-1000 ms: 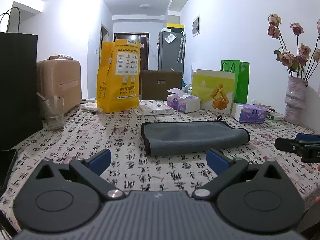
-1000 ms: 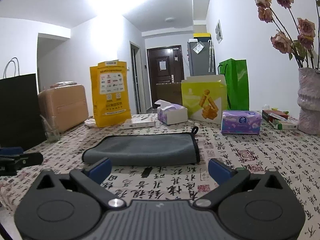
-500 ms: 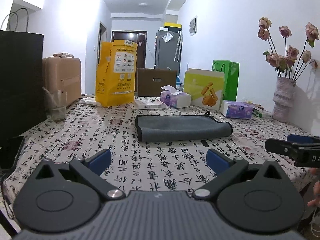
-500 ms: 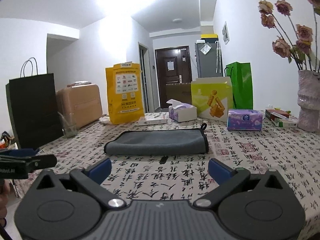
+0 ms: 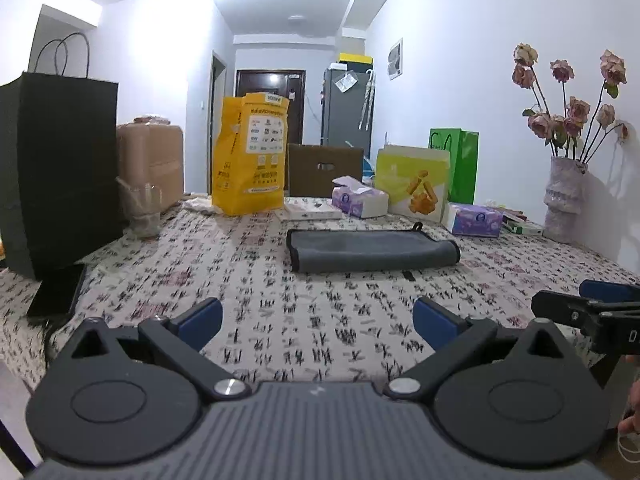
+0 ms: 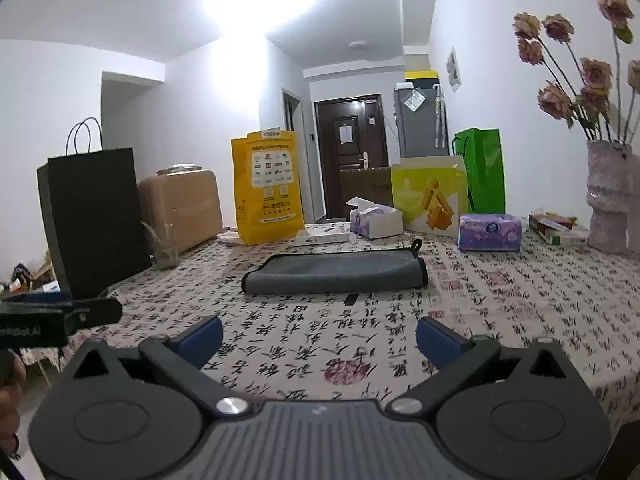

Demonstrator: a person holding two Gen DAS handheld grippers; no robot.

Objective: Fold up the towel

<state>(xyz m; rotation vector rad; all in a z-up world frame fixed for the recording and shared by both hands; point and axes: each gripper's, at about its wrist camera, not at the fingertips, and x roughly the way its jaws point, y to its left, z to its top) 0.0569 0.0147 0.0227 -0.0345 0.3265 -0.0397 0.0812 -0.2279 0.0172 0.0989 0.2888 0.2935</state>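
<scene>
A grey towel [image 5: 370,250] lies folded into a long flat strip on the calligraphy-print tablecloth [image 5: 280,304], with a black loop at its far right corner. It also shows in the right wrist view [image 6: 336,270]. My left gripper [image 5: 318,320] is open and empty, well short of the towel near the table's front edge. My right gripper [image 6: 318,336] is open and empty, also back from the towel. The right gripper's side shows at the right of the left wrist view [image 5: 588,316]; the left gripper's side shows at the left of the right wrist view [image 6: 60,318].
At the back stand a yellow bag [image 5: 250,156], a black paper bag [image 5: 56,168], a tan suitcase [image 5: 150,164], tissue boxes [image 5: 474,220], a green bag [image 5: 460,164] and a vase of roses [image 5: 564,196]. A glass [image 5: 142,208] and a dark phone [image 5: 56,290] lie left.
Both grippers have pulled back from the towel toward the table's front edge and risen a little. The towel has not moved and looks smaller.
</scene>
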